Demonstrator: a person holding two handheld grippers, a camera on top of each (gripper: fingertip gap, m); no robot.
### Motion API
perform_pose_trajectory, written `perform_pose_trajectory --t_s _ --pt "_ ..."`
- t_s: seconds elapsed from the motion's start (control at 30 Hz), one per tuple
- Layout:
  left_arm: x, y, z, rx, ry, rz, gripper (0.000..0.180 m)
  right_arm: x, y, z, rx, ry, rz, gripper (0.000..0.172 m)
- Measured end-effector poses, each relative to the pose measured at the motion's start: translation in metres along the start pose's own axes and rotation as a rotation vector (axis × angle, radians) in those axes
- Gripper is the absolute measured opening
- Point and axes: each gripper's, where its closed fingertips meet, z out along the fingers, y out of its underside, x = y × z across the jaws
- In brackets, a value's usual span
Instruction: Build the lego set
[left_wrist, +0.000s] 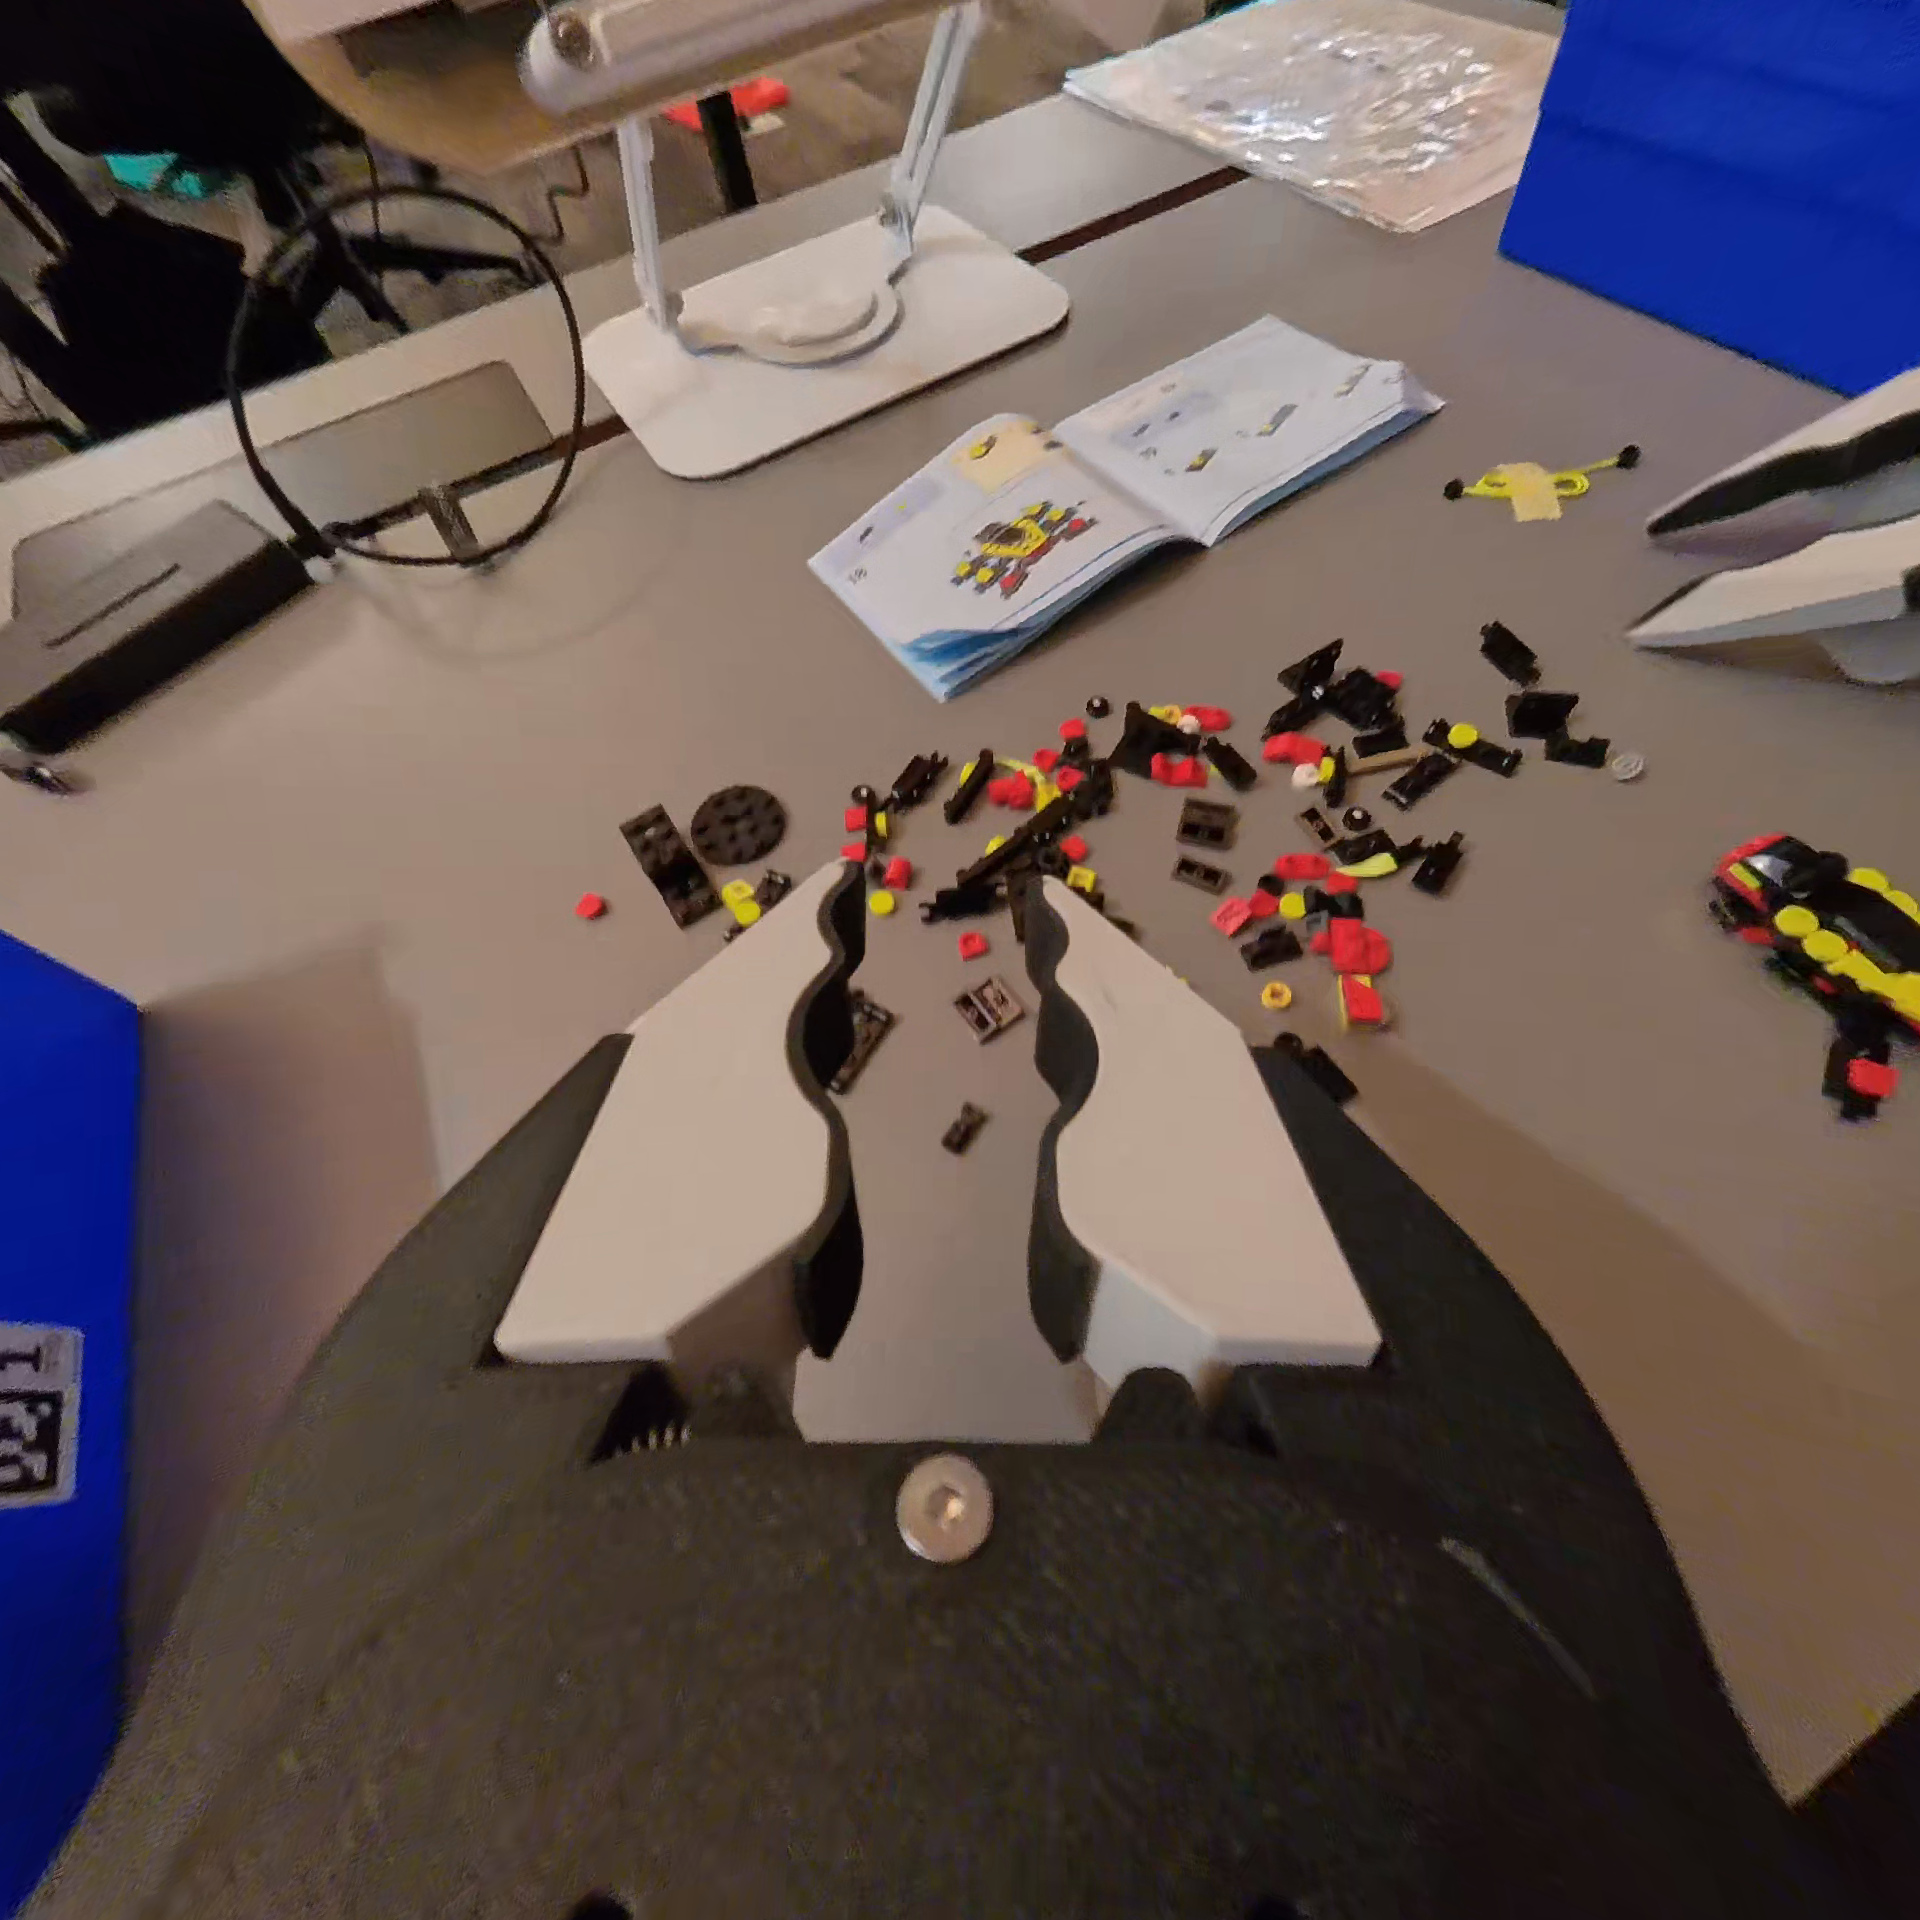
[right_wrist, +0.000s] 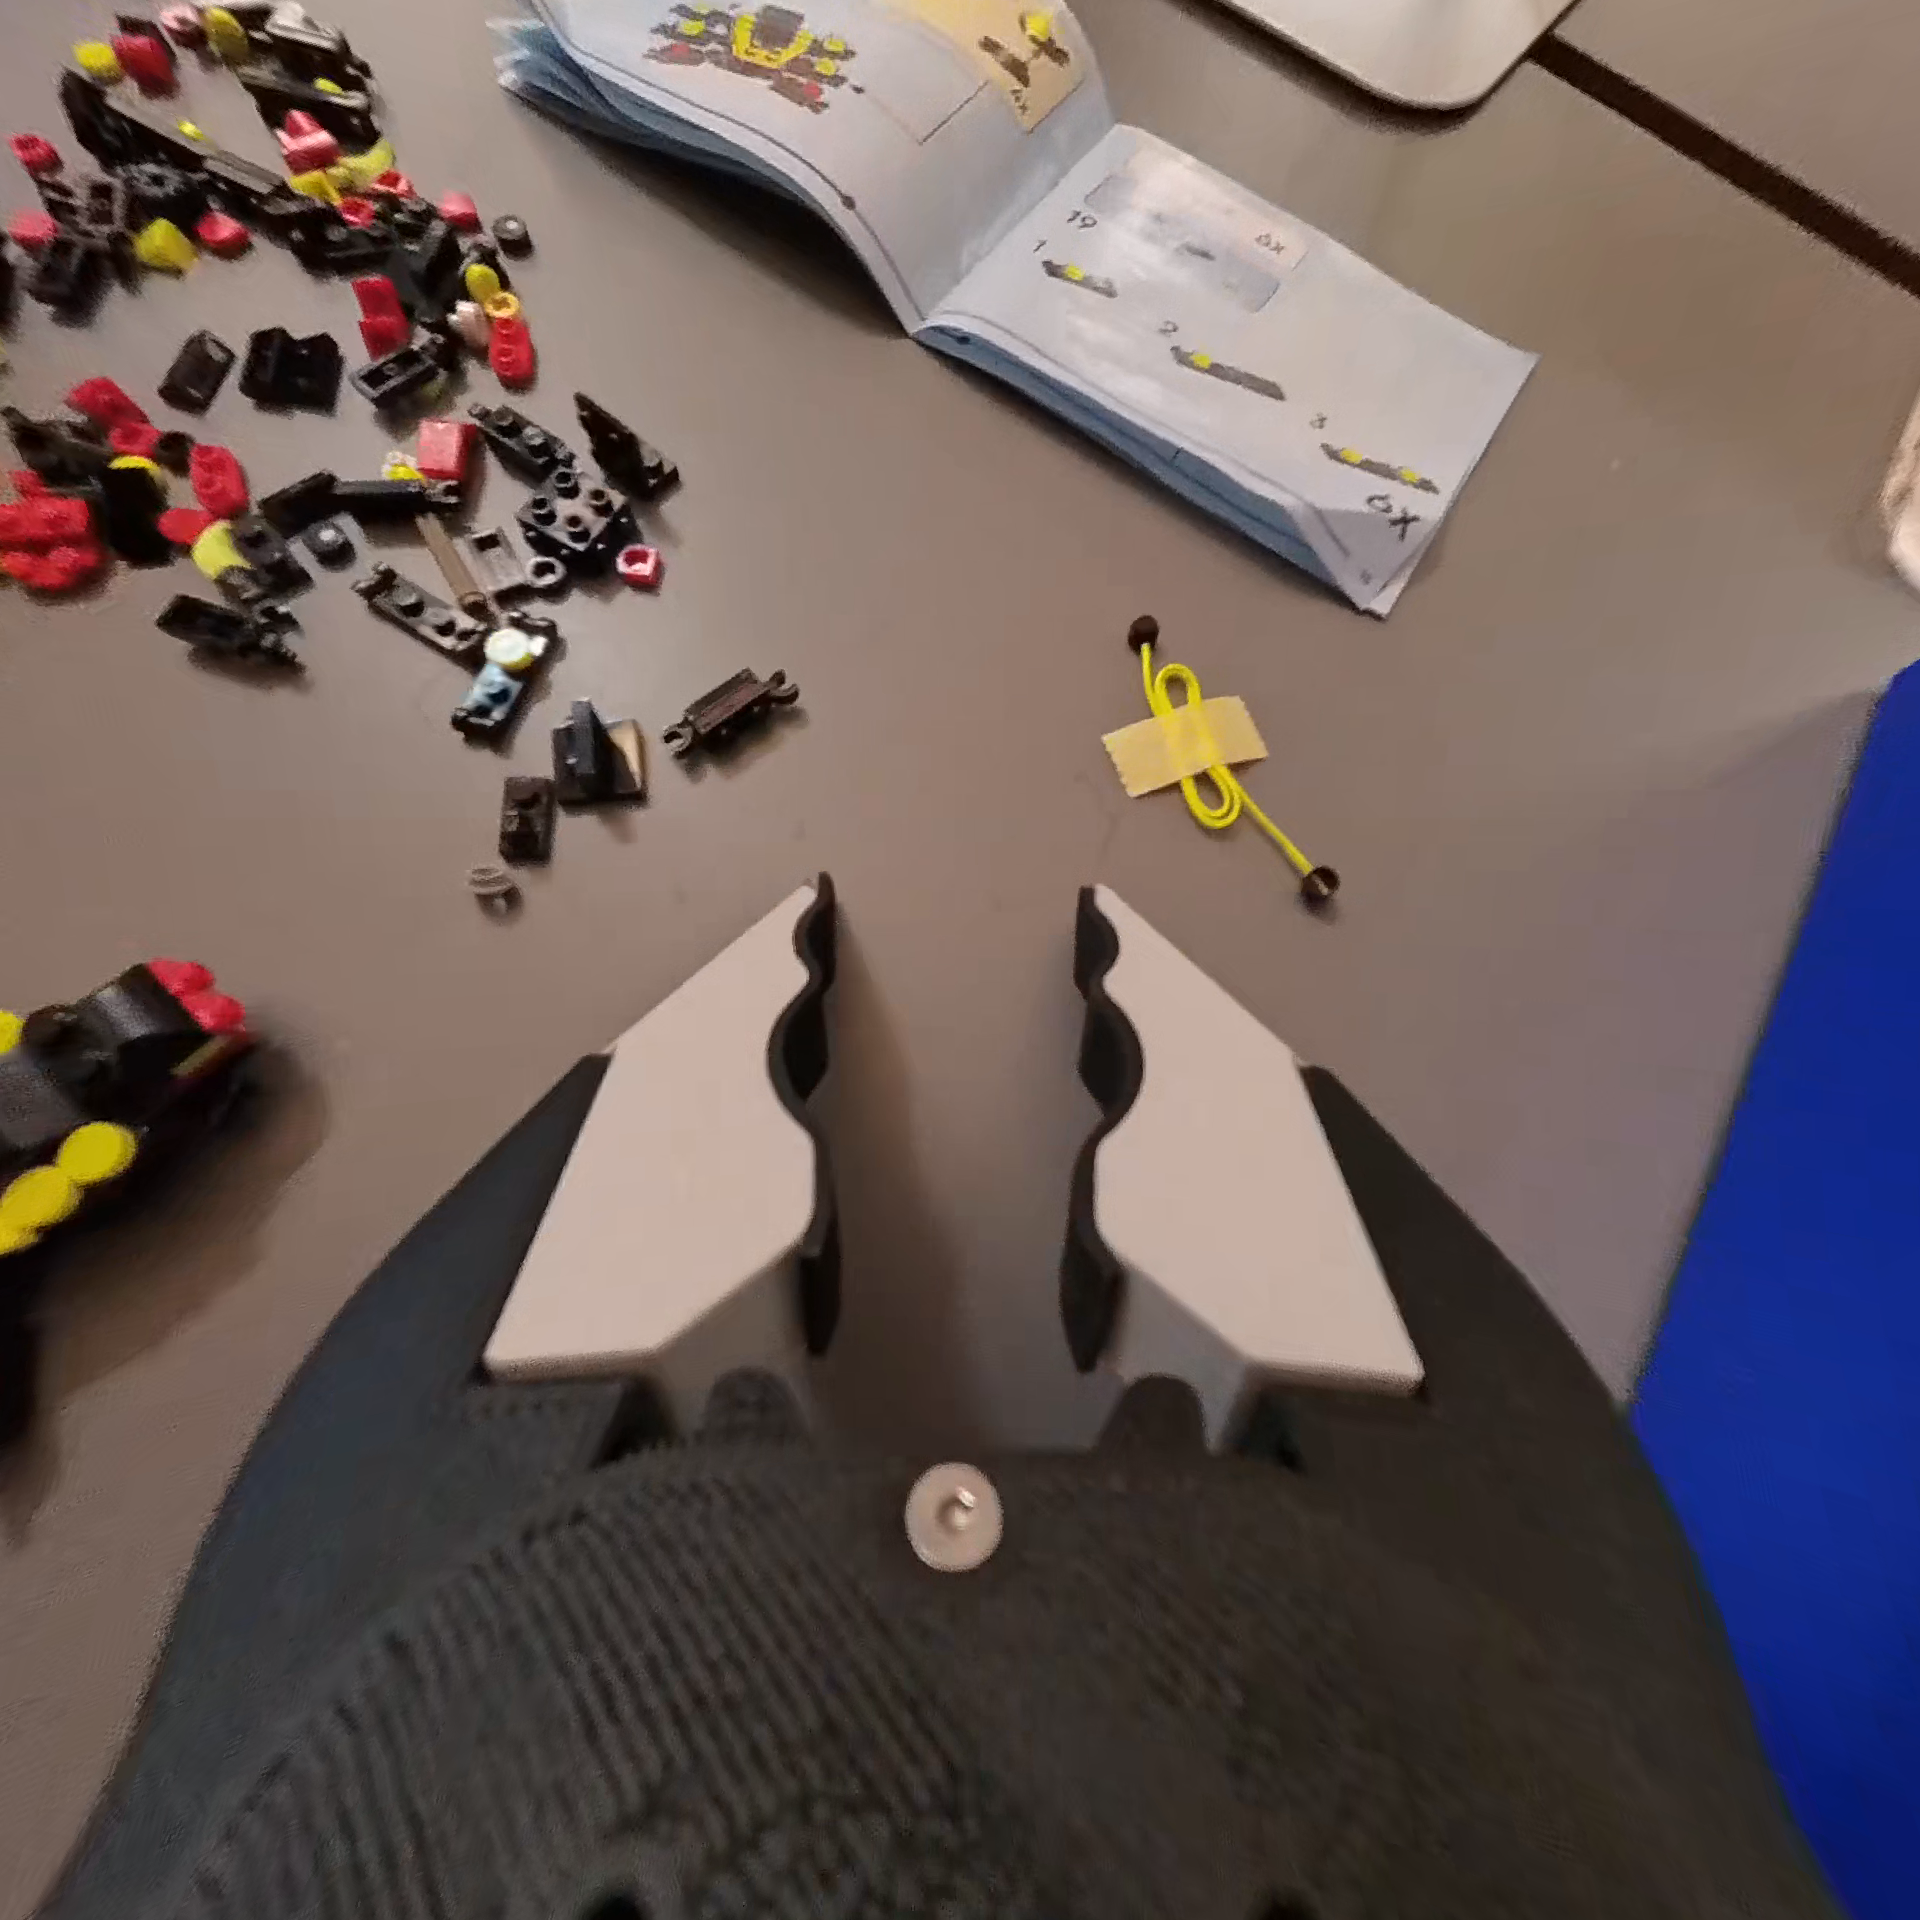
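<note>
A grey table (left_wrist: 436, 790) carries the whole scene, with blue bins (left_wrist: 1714, 177) at its far right and near left edges and a white lamp base (left_wrist: 831, 343) at the far side. An open booklet (left_wrist: 1122, 499) lies in the middle, far of a wide scatter of loose black, red and yellow bricks (left_wrist: 1143, 831). At the right edge sits a partly built model (left_wrist: 1829, 935) in black, red and yellow: some assembly looks done, yet most pieces lie unsorted, so by that measure much building appears left. The left gripper (left_wrist: 940, 883) hangs low over the near edge of the scatter, its jaws narrowly parted and gripping nothing; small black plates (left_wrist: 987, 1008) lie on the table in the gap, not pressed by either pad. The right gripper (right_wrist: 951, 899) hovers over bare table to the right of the scatter, jaws wide and empty, the model (right_wrist: 94, 1101) to its left. Nearest its tips, far and right, lies a yellow string (right_wrist: 1205, 748) with black end knobs, held in a coil by a strip of tan tape (right_wrist: 1143, 753). A small grey stud (right_wrist: 494, 883) sits just left of the tips.
</note>
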Motion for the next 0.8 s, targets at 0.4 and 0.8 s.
perform_pose_trajectory --t_s 0.4,0.8 --pt "0.019 0.020 0.008 -0.049 0.144 -0.103 0.028 0.011 0.000 0.003 -0.013 0.027 0.071 0.063" --pt "0.004 0.023 0.007 -0.036 0.088 -0.144 0.031 0.006 0.008 0.009 -0.072 -0.026 0.108 0.134"
